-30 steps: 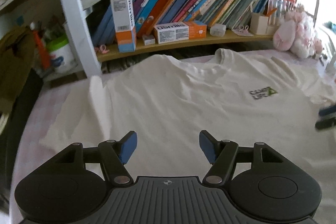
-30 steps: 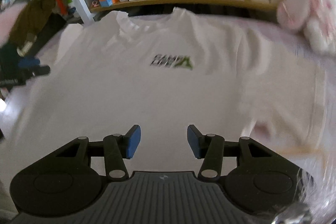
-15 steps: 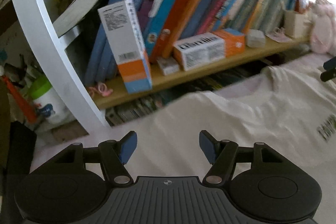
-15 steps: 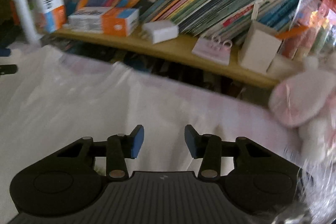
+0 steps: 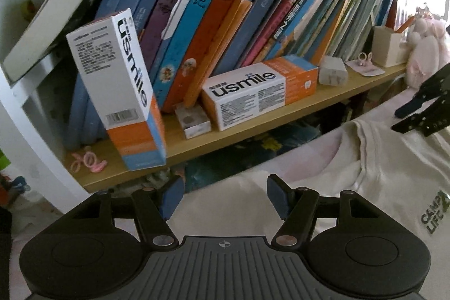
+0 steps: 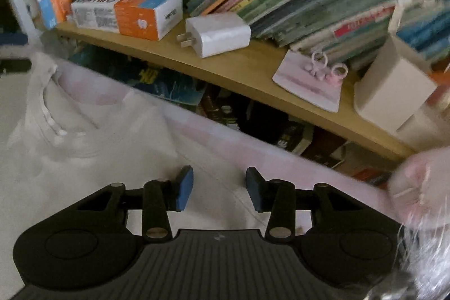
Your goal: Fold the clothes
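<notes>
Two views look forward along hand-held grippers toward a wooden shelf [image 5: 281, 125] packed with books [image 5: 213, 18].

In the left wrist view, a tall white and orange box [image 5: 121, 86] leans against the books at the left. To its right a matching box [image 5: 258, 92] lies flat on the shelf, then a white plug adapter [image 5: 333, 71], then a pale pen holder [image 5: 389, 47] and a pink plush toy [image 5: 424, 52] at the far right. Below the shelf, a cream T-shirt [image 5: 351, 179] lies spread on a pale pink surface [image 5: 315, 148], collar toward the shelf, with green and dark lettering near the right edge. The left gripper [image 5: 225, 197] hangs over the shirt's upper left shoulder edge, its blue-padded fingers [image 5: 171, 196] spread apart with nothing between them. The right gripper [image 5: 422, 108] shows at the right edge, above the shirt.

In the right wrist view, which is slightly blurred, the collar sits at the left. The right gripper [image 6: 219, 189] hovers over the shirt's other shoulder, near its top edge, fingers [image 6: 184, 187] parted and empty. A pink card with hair ties [image 6: 312, 80] rests on the shelf.
</notes>
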Tool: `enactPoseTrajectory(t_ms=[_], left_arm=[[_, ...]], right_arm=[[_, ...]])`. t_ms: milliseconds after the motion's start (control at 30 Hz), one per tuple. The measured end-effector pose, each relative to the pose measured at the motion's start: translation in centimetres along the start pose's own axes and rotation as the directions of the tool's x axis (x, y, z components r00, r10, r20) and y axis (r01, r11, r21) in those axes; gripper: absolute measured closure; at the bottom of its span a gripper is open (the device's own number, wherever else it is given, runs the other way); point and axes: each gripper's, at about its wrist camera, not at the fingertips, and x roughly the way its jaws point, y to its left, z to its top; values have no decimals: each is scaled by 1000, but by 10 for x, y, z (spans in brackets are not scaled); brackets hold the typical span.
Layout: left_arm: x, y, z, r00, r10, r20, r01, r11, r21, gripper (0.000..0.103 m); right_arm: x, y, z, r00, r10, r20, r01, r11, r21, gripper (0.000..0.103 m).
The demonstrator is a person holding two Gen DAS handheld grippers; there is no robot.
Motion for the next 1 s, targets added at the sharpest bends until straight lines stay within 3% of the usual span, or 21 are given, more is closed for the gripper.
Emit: enactPoseTrajectory(t_ms=[33, 67, 100, 133, 233, 267, 333, 667, 733, 767, 800, 867, 1000], left_arm=[[1, 1, 0, 1000, -1, -6, 1, 1000, 5, 36], [2, 1, 0, 1000, 0, -11, 1, 1000, 9, 36], [3, 2, 0, 1000, 0, -15, 0, 1000, 12, 36], [4, 4, 0, 1000, -3, -18, 3, 1000, 13, 36], [8, 5, -1, 1000, -8, -26, 8, 1000, 10, 36], [11, 3, 0, 999, -9, -33, 9, 1000, 12, 36], [18, 1, 2, 999, -10, -48, 11, 1000, 16, 36], [50, -11, 10, 992, -18, -122, 22, 999, 34, 37], [55, -14, 11, 991, -24, -133, 29, 999, 32, 52], [55, -14, 10, 990, -46, -131, 49, 999, 20, 81], [54, -13, 8, 989, -74, -126, 75, 997, 5, 98], [51, -12, 5, 989, -104, -108, 103, 995, -13, 99], [45, -3, -2, 997, -49, -59, 46, 997, -55, 99]], right_arm=[[-2, -2, -1, 1000, 21, -10, -21, 1000, 10, 96], [-4, -3, -1, 999, 42, -22, -42, 999, 15, 99], [-6, -4, -2, 997, 62, -34, -62, 998, 19, 100], [-14, -7, -4, 999, 32, 7, -32, 998, 44, 100], [-33, -12, -12, 983, -122, 139, 101, 984, 146, 100], [-32, -13, -16, 972, -179, 151, 152, 973, 176, 100], [-20, -4, -20, 963, -240, 127, 224, 966, 126, 100], [-12, -2, -23, 965, -239, 112, 213, 955, 205, 99], [-12, -3, -22, 966, -235, 111, 206, 953, 223, 99], [-12, -2, -22, 965, -236, 113, 206, 952, 227, 99], [-12, -2, -23, 965, -236, 114, 206, 952, 228, 99], [-13, -1, -23, 965, -237, 116, 206, 951, 230, 99], [-9, -3, -22, 965, -229, 125, 196, 952, 234, 99]])
